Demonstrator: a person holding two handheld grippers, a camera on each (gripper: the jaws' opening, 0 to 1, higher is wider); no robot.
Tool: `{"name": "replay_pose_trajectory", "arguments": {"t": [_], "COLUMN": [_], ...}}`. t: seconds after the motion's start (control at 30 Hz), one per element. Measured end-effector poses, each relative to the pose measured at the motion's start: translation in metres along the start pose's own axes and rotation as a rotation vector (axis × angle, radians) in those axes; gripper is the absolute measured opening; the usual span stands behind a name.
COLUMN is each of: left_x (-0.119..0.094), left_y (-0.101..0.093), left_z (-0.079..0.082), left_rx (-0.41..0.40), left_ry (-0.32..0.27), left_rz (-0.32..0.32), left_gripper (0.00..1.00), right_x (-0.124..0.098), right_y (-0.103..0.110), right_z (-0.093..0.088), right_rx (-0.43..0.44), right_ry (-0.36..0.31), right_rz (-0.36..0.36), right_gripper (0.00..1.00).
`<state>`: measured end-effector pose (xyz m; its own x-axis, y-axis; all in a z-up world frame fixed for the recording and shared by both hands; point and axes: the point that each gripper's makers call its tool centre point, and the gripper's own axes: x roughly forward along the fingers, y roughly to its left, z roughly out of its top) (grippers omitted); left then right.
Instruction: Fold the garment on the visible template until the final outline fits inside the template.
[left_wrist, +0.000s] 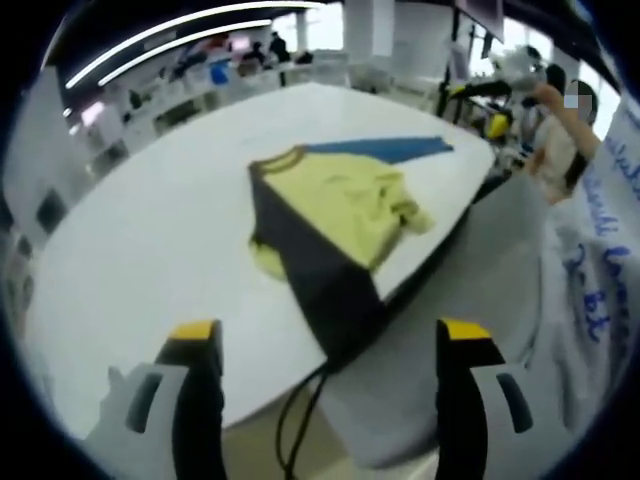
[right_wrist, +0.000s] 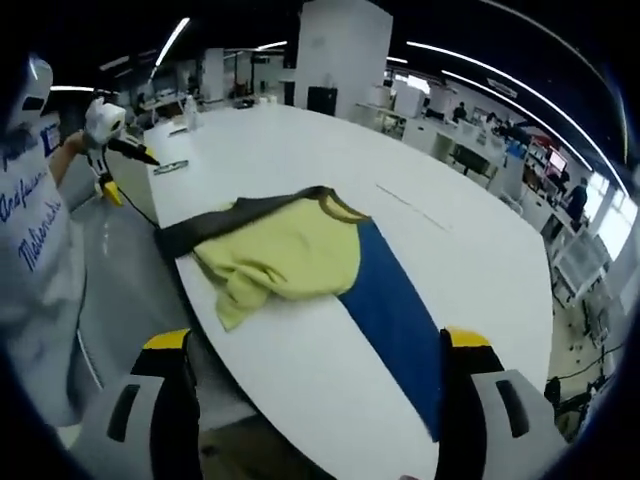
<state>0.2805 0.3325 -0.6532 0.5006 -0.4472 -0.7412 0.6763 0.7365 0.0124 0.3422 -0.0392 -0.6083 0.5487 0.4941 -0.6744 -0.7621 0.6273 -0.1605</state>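
Left gripper (left_wrist: 330, 350): jaws spread wide at the bottom of the left gripper view, nothing between them, held off the near edge of the white worktop (left_wrist: 150, 230).

Garment (left_wrist: 335, 215), a yellow T-shirt with dark sleeve panels, lies centre frame on that worktop. One dark panel hangs over the worktop edge toward the lower centre. A blue template (left_wrist: 385, 150) sticks out from under the shirt toward the upper right.

Right gripper (right_wrist: 315, 385): jaws also spread wide, empty, at the bottom of the right gripper view.

There the garment (right_wrist: 285, 255) sits centre-left, bunched and partly folded, dark part at its upper left edge. The template (right_wrist: 395, 310) runs from under it to the lower right.

A person's white sleeve with blue lettering (right_wrist: 30, 230) shows at the left edge.
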Motion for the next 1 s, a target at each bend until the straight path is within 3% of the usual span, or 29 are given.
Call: {"name": "replay_pose_trajectory", "arguments": {"t": [0.17,0.43,0.9,1.0], "left_x": [0.001,0.008,0.025,0.028], "left_y": [0.005,0.006,0.01,0.012], "left_z": [-0.005,-0.012,-0.019,-0.021], "left_rx": [-0.019,-0.048,-0.096,-0.104], "left_ry": [0.008,0.018,0.026,0.031], "left_rz": [0.012,-0.002,-0.037,-0.042], "left_gripper": [0.83,0.81,0.7,0.62], "right_x": [-0.01,-0.024,-0.027,-0.027], "right_y": [0.016,0.044,0.052,0.053], "right_z": [0.023,0.042,0.037,0.034], "right_rx": [-0.036,-0.059,-0.066,-0.068], "right_ry": [-0.048,-0.094,-0.068,-0.055], "right_rz": [-0.01,-0.004,-0.024,-0.025], "right_gripper": [1.0,1.0,1.0,1.0]}}
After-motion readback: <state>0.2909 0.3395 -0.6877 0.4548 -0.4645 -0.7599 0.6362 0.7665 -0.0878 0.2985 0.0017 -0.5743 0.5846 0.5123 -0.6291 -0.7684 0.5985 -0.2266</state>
